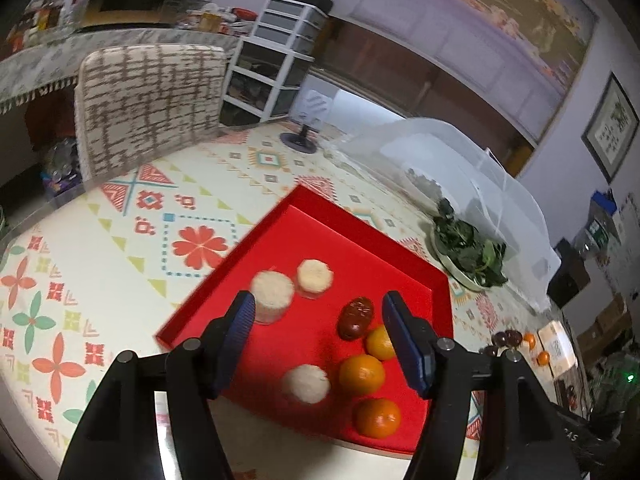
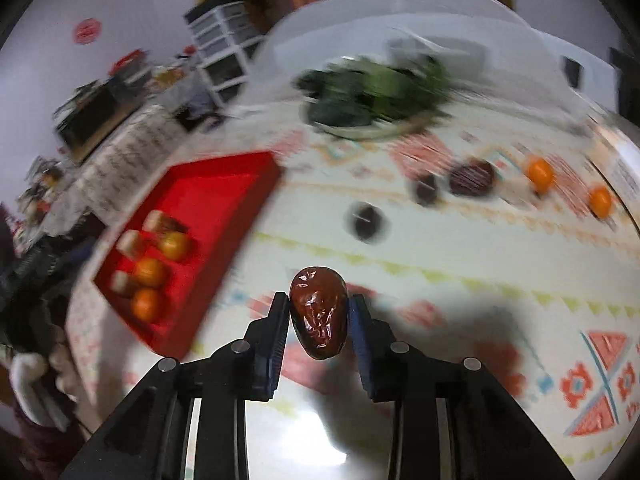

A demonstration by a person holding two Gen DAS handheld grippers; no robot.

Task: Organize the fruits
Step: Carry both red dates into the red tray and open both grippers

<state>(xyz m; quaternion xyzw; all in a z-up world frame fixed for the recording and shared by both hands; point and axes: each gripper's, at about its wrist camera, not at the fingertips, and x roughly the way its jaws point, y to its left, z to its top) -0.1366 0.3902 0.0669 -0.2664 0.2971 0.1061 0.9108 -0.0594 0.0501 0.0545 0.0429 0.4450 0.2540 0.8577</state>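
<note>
A wrinkled red date [image 2: 319, 312] is clamped between the pads of the right gripper [image 2: 318, 322], above the patterned tablecloth [image 2: 500, 264]; this is seen only in the right wrist view. Beyond those jaws, blurred, three dark fruits [image 2: 470, 178] and two small oranges [image 2: 540, 174] lie loose on the cloth. The red tray [image 2: 224, 184] is seen far to the left of the jaws.

The left gripper [image 1: 318, 322] is seen with jaws apart and nothing held, over the tray [image 1: 320, 224]. Between its jaws a second date [image 1: 356, 318] lies on the tray, with three oranges [image 1: 362, 374] toward the right jaw and three pale round pieces [image 1: 272, 294] toward the left jaw. A plate of greens [image 1: 468, 252] is shown sharp here, beyond the tray under a clear cover [image 1: 460, 160].
</note>
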